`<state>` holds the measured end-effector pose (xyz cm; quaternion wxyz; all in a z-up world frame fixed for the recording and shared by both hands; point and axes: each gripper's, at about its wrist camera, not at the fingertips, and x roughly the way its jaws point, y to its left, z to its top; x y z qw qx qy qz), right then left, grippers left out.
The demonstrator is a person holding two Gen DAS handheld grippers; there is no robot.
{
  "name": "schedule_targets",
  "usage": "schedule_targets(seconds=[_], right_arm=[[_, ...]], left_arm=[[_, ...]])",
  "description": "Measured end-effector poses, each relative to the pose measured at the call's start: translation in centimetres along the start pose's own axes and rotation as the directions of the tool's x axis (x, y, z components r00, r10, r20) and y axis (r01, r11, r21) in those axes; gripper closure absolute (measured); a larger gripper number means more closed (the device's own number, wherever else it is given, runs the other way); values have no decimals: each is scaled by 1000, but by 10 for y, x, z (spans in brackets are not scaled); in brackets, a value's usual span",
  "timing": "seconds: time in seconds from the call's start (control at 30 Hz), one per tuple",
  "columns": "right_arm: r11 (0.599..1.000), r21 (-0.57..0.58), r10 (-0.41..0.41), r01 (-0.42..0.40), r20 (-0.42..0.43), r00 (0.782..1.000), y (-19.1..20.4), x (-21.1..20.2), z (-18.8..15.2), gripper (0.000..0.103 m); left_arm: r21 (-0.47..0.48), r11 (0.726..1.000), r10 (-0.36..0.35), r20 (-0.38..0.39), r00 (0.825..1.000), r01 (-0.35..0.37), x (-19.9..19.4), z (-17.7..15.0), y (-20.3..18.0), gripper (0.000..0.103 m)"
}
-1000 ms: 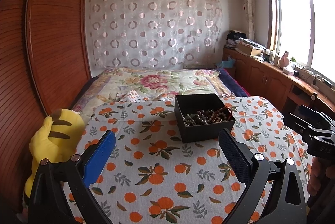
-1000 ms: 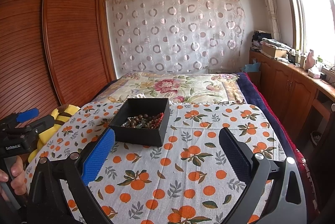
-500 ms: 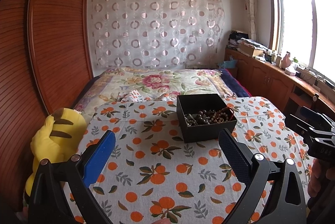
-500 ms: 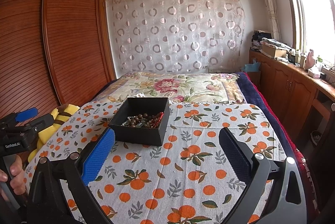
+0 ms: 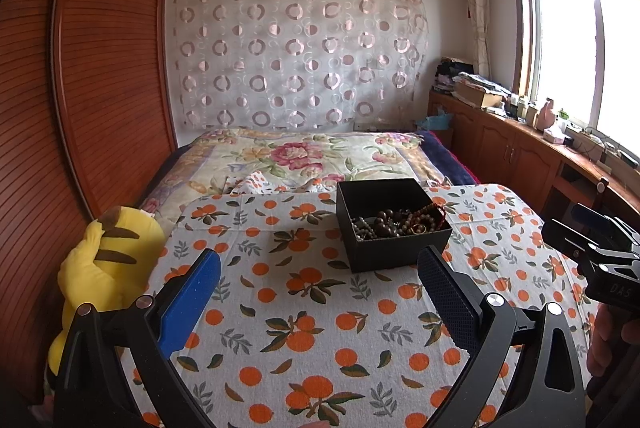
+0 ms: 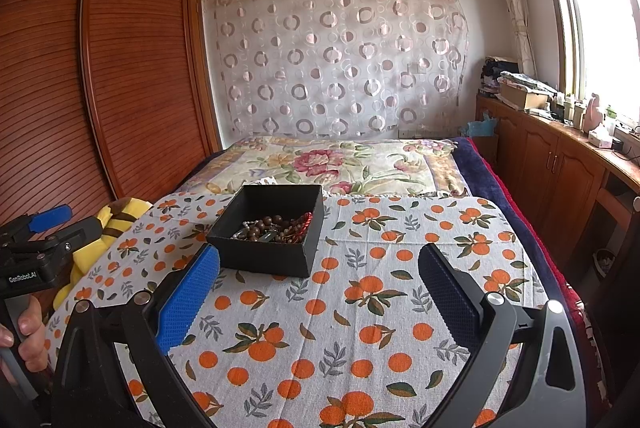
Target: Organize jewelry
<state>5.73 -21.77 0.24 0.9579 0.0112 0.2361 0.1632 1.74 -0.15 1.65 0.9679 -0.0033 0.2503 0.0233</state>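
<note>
A black open box [image 5: 394, 250] stands on the orange-print cloth [image 5: 304, 312]; it also shows in the right wrist view [image 6: 264, 254]. Inside lies a tangle of brown bead bracelets [image 5: 394, 222], with a red strand [image 6: 306, 222] at its right side. My left gripper [image 5: 320, 278] is open and empty, held above the cloth, short of the box. My right gripper [image 6: 320, 278] is open and empty, also short of the box, which lies ahead to its left.
A yellow plush toy [image 5: 102, 268] lies off the cloth's left edge beside a wooden wardrobe [image 5: 100, 68]. A floral quilt [image 5: 304, 158] covers the bed beyond the box. Wooden cabinets [image 6: 560, 164] with clutter run along the right wall under the window.
The left gripper has drifted slightly, so the box sits a bit further right and lower in its view. The right gripper has barely moved. Both stay open.
</note>
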Motion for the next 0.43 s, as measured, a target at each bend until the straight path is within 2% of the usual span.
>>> schedule_targets(seconds=[0.1, 0.43], right_arm=[[1000, 0, 0, 0, 0, 1000, 0, 0, -1, 3], [1000, 1, -2, 2, 3, 1000, 0, 0, -1, 3]], left_arm=[[3, 1000, -3, 14, 1000, 3, -1, -1, -1, 8], [-8, 1000, 1, -5, 1000, -1, 0, -4, 0, 8]])
